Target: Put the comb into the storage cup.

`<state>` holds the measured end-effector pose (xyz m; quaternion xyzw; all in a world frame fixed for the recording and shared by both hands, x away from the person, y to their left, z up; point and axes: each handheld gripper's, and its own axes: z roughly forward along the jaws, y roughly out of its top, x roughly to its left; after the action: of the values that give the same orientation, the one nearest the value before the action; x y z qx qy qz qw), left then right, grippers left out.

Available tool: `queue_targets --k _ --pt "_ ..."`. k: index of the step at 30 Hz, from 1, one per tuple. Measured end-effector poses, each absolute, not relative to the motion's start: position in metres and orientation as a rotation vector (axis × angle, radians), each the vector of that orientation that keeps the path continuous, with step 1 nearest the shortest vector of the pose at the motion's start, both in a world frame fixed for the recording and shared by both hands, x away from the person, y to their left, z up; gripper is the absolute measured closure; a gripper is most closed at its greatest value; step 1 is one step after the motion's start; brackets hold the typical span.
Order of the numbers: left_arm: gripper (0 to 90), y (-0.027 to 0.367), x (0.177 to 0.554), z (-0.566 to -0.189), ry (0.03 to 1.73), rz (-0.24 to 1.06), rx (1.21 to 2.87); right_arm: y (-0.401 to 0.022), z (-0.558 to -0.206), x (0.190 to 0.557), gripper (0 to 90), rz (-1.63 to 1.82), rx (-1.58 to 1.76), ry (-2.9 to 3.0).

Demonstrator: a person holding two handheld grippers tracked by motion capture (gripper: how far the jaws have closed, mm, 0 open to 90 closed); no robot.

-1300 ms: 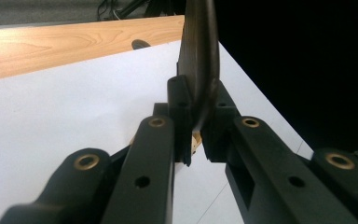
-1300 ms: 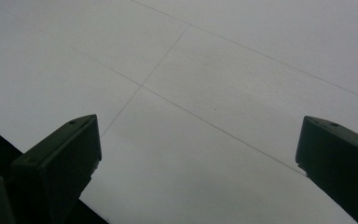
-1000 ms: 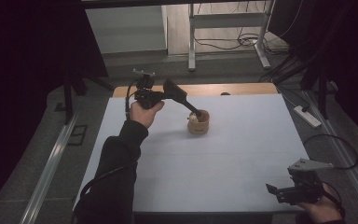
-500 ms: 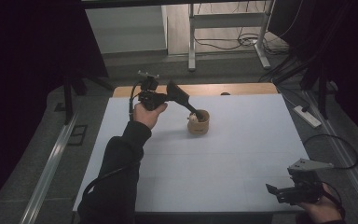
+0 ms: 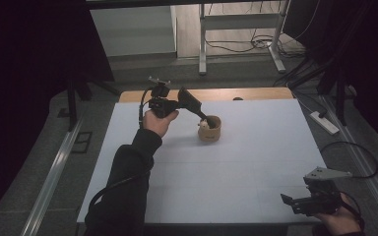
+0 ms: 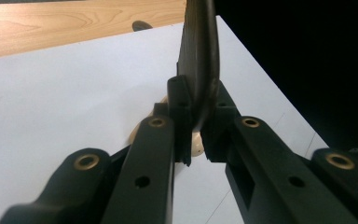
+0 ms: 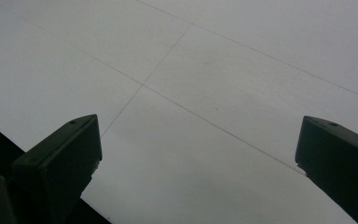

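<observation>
A small tan wooden cup (image 5: 210, 132) with something pale inside stands on the white table (image 5: 226, 172), toward the back middle. My left gripper (image 5: 202, 115) slants down to the cup's rim from the left. In the left gripper view, my left gripper (image 6: 196, 107) is shut on a dark, flat, curved utensil (image 6: 198, 46), with the cup (image 6: 195, 143) showing pale behind the jaws. My right gripper (image 5: 288, 201) rests low at the table's near right corner. In the right gripper view, my right gripper (image 7: 198, 135) is open over bare tabletop (image 7: 214, 70).
A wooden strip (image 5: 206, 94) runs along the table's far edge, with a small dark object (image 5: 236, 99) on it. Metal stand legs (image 5: 202, 54) and cables lie on the floor behind. A power strip (image 5: 325, 123) lies on the floor to the right.
The left gripper has shifted only slightly by the cup. The right hand has kept still.
</observation>
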<state>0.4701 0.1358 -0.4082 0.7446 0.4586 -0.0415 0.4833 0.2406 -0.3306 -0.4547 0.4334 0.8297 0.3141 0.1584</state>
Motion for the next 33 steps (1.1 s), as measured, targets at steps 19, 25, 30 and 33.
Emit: queue_targets --k 19,25,30,33 --pt "82.4 0.13 0.471 -0.426 1.141 -0.139 1.798 -0.33 -0.455 0.241 0.8 0.897 1.239 2.376" --pt "82.4 0.132 0.471 -0.431 1.153 -0.157 1.787 -0.33 -0.455 0.241 0.8 0.896 1.239 2.377" --pt "82.2 0.137 0.47 -0.436 1.159 -0.176 1.753 -0.33 -0.455 0.241 0.8 0.895 1.238 2.379" --pt "82.1 0.137 0.47 -0.437 1.16 -0.176 1.745 -0.33 -0.455 0.241 0.8 0.894 1.238 2.38"
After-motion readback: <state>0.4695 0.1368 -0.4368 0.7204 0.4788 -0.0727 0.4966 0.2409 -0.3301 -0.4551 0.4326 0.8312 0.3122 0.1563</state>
